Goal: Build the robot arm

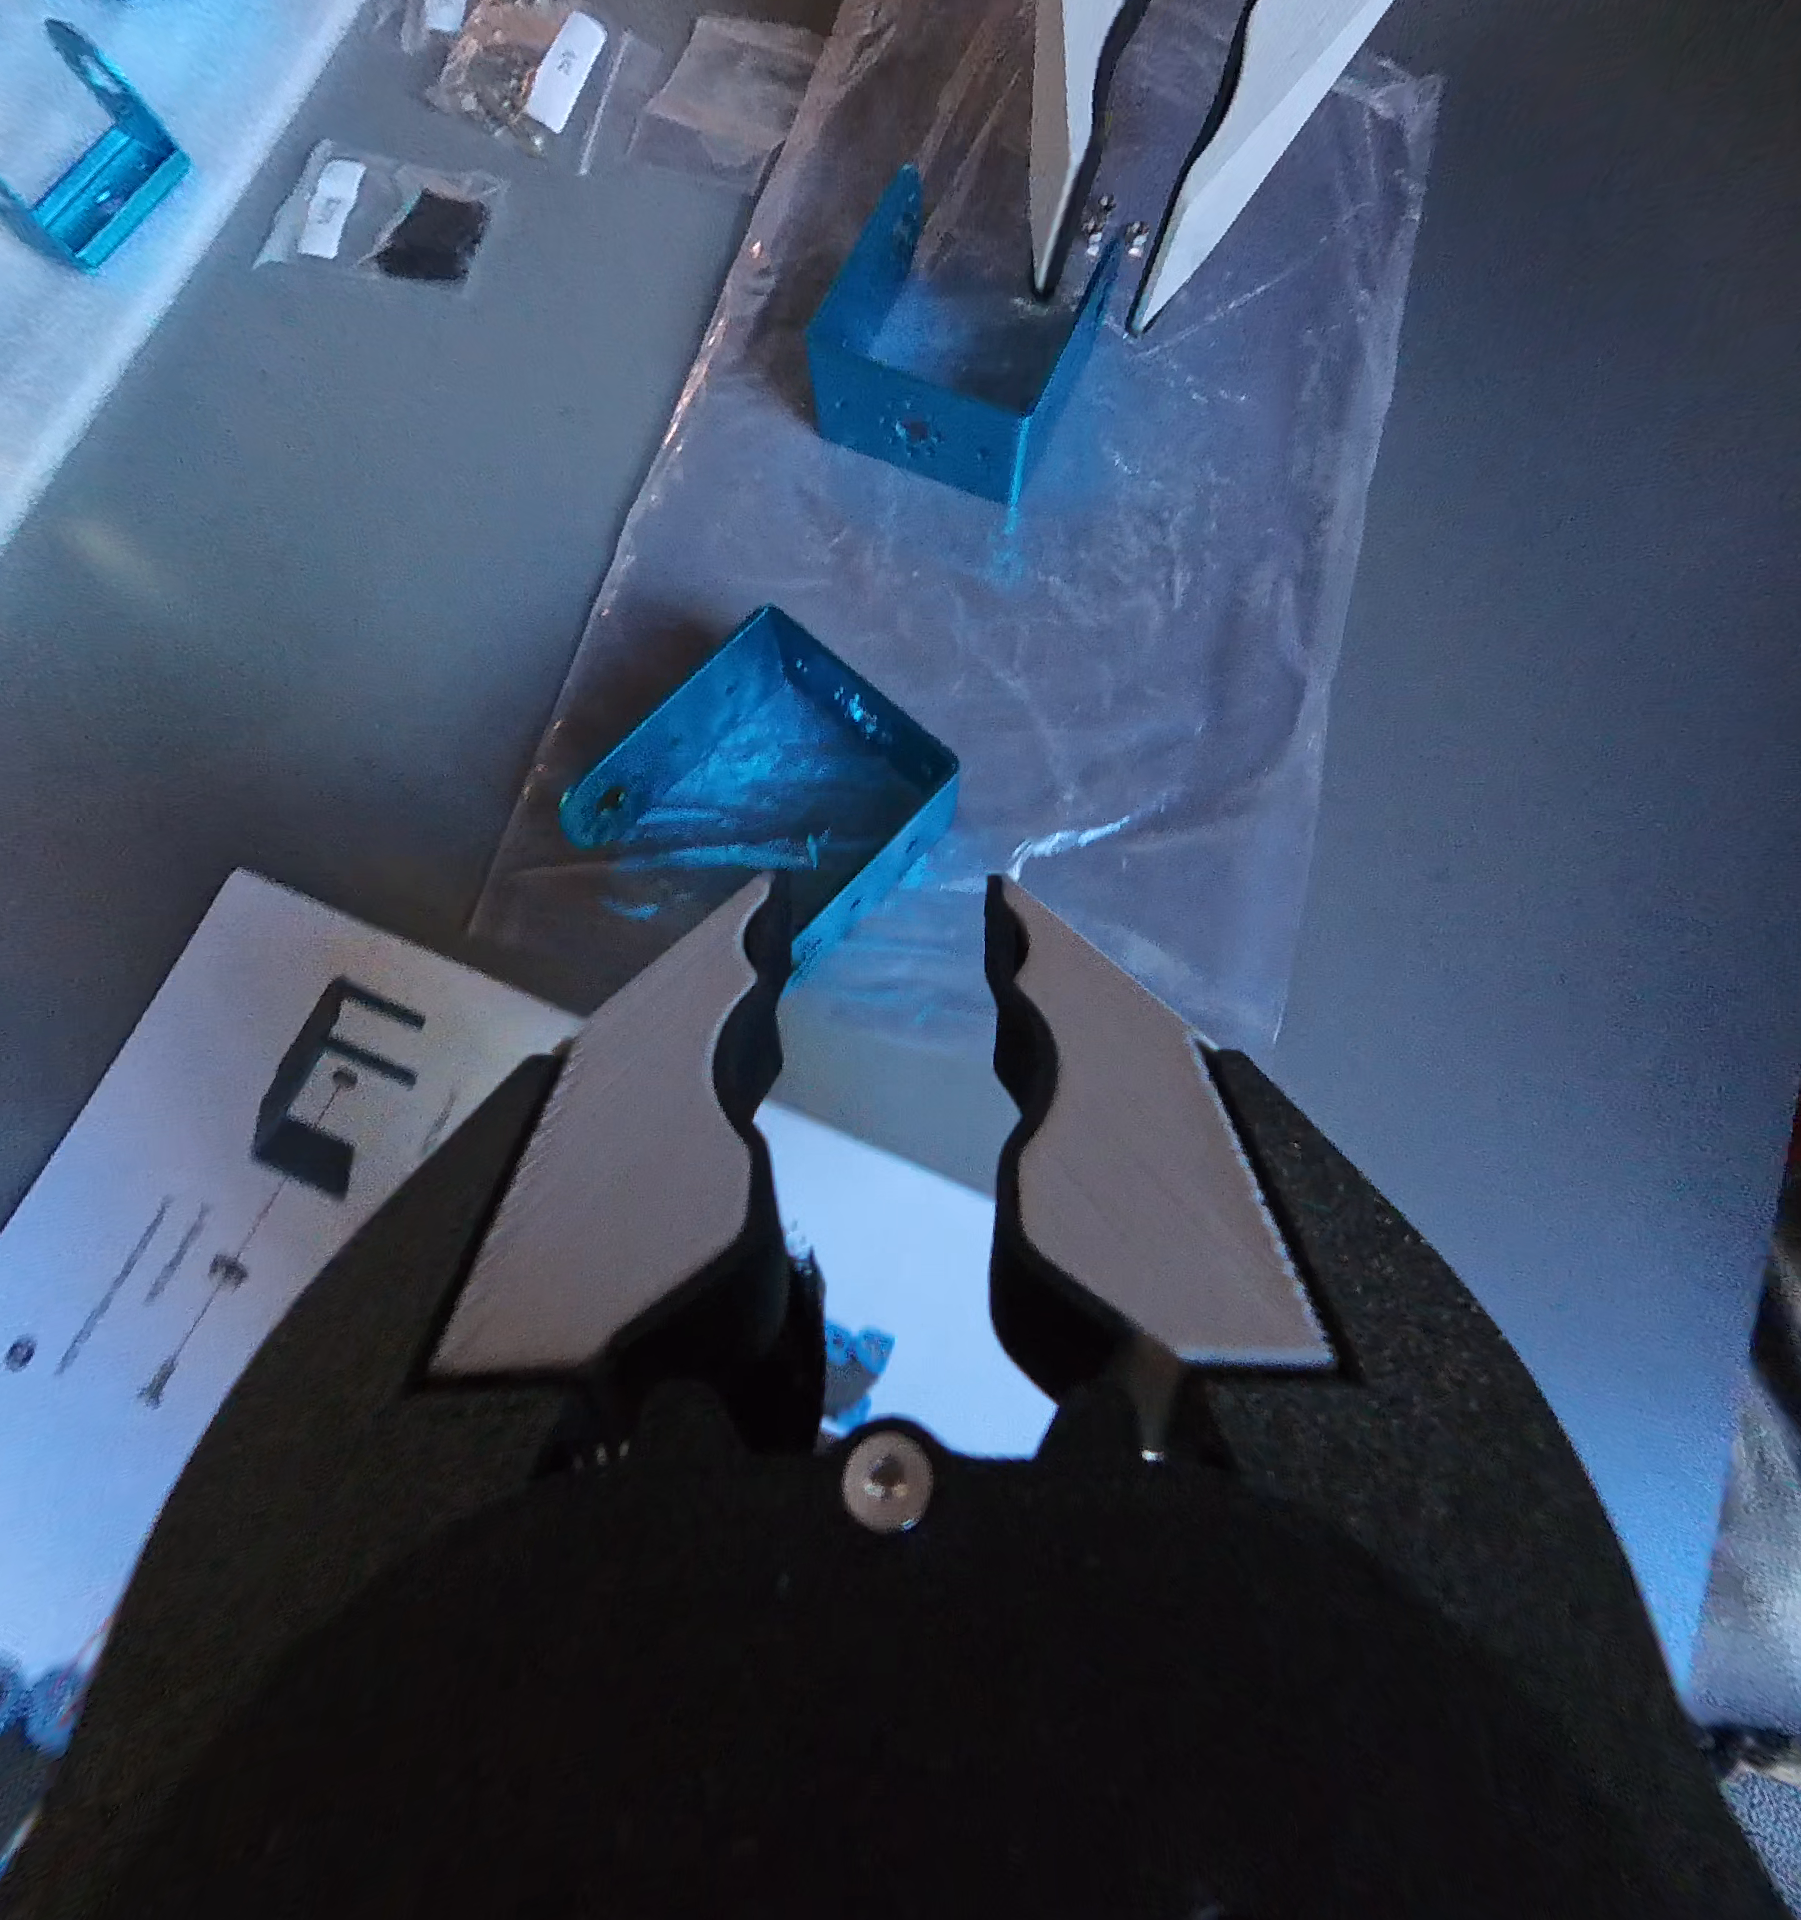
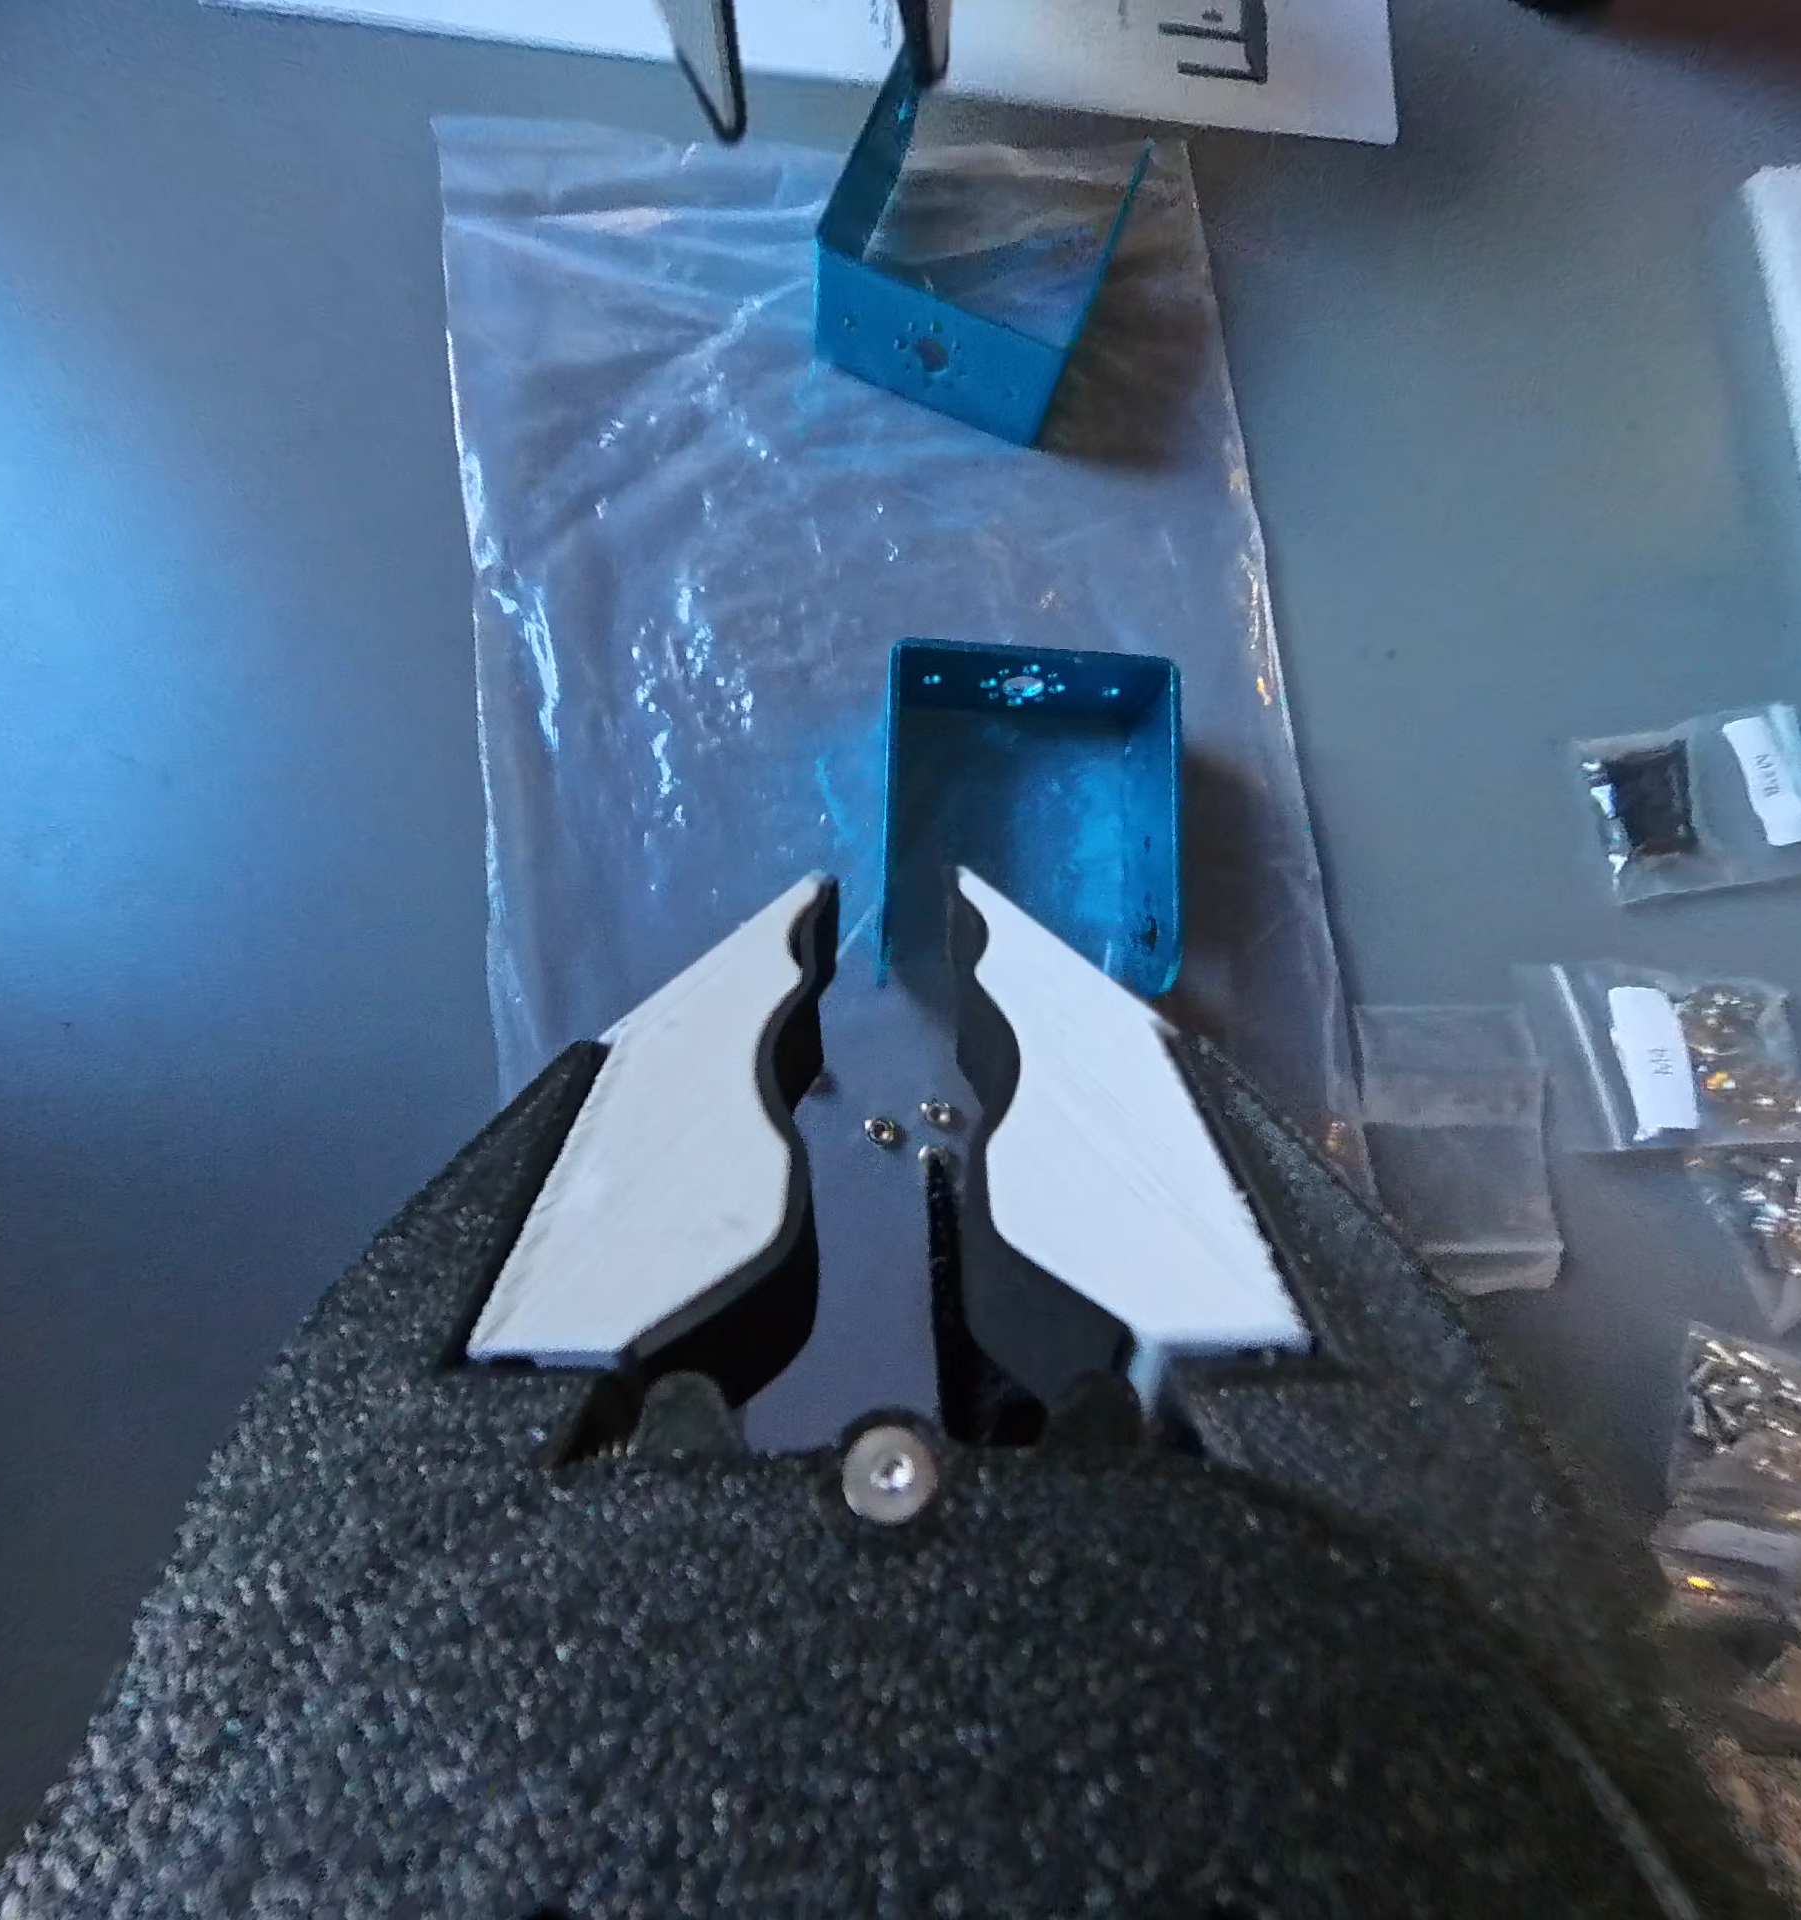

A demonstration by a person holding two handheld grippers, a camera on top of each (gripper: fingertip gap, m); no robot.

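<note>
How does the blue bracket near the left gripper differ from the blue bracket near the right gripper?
The bracket by the left gripper sits at the near end of the plastic bag with one wall between open fingers. The bracket by the right gripper sits mid-bag, one wall between narrower-set fingers. Both are blue, U-shaped and drilled with holes.

The left claw (image 1: 880,883) has a black, rough, grainy body. Two flat, pale grey fingers (image 1: 626,1153) stick out of it, and they get thin at the tips. Their inner edges are black and wavy. A round silver screw (image 1: 883,1488) sits in the middle of the body.

The right claw (image 2: 894,878) looks the same, with white fingers (image 2: 667,1164), black wavy edges, and a silver screw (image 2: 883,1484).
</note>
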